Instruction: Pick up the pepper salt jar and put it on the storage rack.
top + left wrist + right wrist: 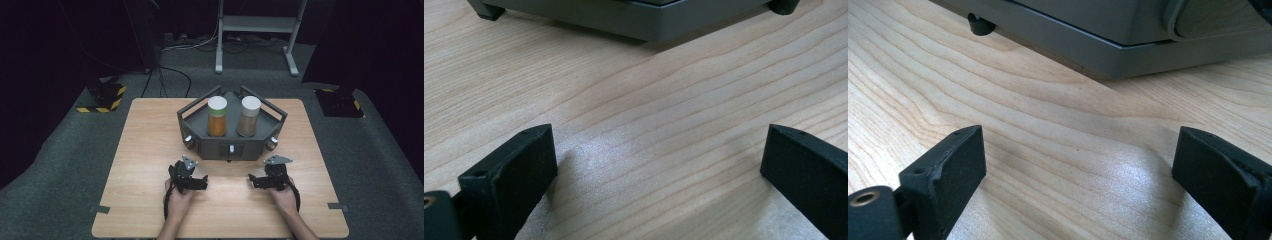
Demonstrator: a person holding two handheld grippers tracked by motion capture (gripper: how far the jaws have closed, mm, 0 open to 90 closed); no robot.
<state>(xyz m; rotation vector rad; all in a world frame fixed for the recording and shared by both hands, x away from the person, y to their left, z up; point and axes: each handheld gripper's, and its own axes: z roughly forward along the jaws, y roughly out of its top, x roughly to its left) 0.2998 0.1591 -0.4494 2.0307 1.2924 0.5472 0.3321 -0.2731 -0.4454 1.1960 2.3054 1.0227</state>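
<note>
Wooden table [150, 165] carries one grey angular rack [231, 145], and in it stand two white-capped jars, upright and side by side: one jar of orange powder [217, 117] on the left, one jar of brown powder [248, 117] on the right. Two grippers rest low on the bare wood just in front of the rack, neither touching it. Left gripper [197, 181] has its jaws spread wide with nothing between them, as its own view confirms; right gripper [256, 181] likewise stands wide and empty. Each gripper view shows the rack's lower front edge and a foot close ahead. Assessment: the work appears to be at its starting position, with no jar yet approached. Three knobs are visible on the rack's front faces, one left, one centre, one right. Next move, in my judgement, calls for raising a gripper above the rack's front wall and bringing its wide jaws around one jar's body below the cap.
</note>
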